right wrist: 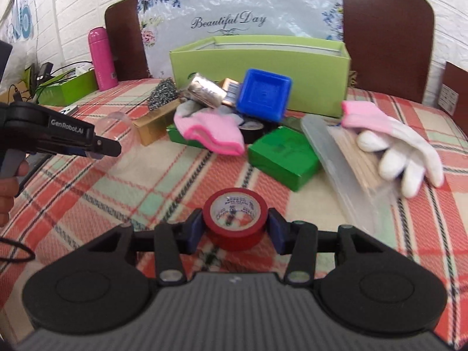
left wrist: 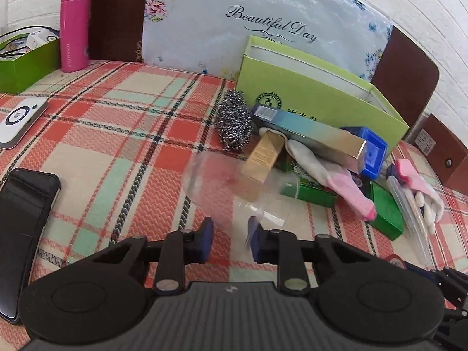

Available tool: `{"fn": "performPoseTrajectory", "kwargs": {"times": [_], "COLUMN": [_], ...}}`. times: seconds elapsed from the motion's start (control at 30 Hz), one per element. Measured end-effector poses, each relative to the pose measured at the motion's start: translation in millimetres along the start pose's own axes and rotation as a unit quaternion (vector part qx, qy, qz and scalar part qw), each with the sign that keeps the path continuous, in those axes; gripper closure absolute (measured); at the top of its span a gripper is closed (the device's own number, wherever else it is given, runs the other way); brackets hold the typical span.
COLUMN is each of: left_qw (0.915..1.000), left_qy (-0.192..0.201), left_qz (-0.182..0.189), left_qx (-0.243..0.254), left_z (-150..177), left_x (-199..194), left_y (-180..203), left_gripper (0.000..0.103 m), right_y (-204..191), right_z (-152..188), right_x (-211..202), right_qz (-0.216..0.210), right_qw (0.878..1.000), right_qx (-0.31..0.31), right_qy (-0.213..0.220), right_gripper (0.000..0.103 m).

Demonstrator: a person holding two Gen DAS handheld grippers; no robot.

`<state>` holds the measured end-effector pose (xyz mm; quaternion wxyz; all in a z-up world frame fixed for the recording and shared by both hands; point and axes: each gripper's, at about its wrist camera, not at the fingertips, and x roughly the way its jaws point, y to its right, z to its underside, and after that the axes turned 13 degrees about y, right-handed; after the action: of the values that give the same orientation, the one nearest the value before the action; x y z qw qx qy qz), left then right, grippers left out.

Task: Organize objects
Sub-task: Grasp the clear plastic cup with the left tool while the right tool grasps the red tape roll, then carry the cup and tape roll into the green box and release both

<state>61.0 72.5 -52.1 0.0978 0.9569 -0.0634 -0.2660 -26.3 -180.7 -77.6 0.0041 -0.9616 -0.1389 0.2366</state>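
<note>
Most of the sorting is still ahead of you. The light green box [right wrist: 260,73] at the far edge of the table [right wrist: 96,187] shows nothing inside it from these angles, while the clutter lies in a heap on the table in front of it: a blue tray [right wrist: 263,95], a steel scourer [left wrist: 234,124], a long shiny carton [left wrist: 313,134], a tan carton [left wrist: 263,158], green boxes [right wrist: 283,158], pink-cuffed gloves [right wrist: 392,143] and a clear plastic case [right wrist: 336,158]. A pink bottle [left wrist: 74,26] stands at the far left corner, well apart from the heap.

Your right claw [right wrist: 235,229] is set around the red tape roll [right wrist: 235,219], which sits on the table near the front edge. The pads are on both sides of the roll, touching or nearly so; judging by the tight fit, you look to have it gripped, though it has not left the cloth.

Your left claw [left wrist: 231,239] is narrowed, with a gap left between the pads. A clear plastic bag [left wrist: 222,187] reaches from the heap into that gap. Whether the pads truly pinch the film I cannot tell; it is too transparent to read.
</note>
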Motion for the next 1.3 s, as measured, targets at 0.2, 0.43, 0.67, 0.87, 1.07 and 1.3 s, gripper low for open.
{"fn": "performPoseTrajectory", "kwargs": {"times": [0.2, 0.43, 0.67, 0.87, 1.07, 1.3], "left_qw": [0.9999, 0.9999, 0.9997, 0.9964, 0.9869, 0.9832], "left_qy": [0.005, 0.005, 0.009, 0.04, 0.097, 0.121], "left_qz": [-0.015, -0.008, 0.022, 0.074, 0.125, 0.13], "left_qx": [0.001, 0.008, 0.003, 0.011, 0.033, 0.042], "left_z": [-1, -1, -9, -36, -84, -135], "left_x": [0, -1, -14, -40, -53, -17], "left_y": [3, 7, 9, 21, 47, 76], "left_gripper": [0.077, 0.087, 0.098, 0.098, 0.098, 0.098], "right_y": [-6, -7, -4, 4, 24, 47], "right_z": [-1, 2, 2, -16, -62, -108], "right_x": [2, 5, 2, -15, -26, -10], "right_qz": [-0.005, -0.007, -0.003, -0.009, 0.006, 0.042], "right_qw": [1.0, 1.0, 1.0, 0.999, 0.993, 0.984], "right_qx": [-0.006, -0.013, -0.012, 0.001, -0.006, -0.031], "right_qy": [0.003, 0.0, 0.011, 0.046, 0.117, 0.173], "right_gripper": [0.043, 0.045, 0.057, 0.057, 0.057, 0.057]}}
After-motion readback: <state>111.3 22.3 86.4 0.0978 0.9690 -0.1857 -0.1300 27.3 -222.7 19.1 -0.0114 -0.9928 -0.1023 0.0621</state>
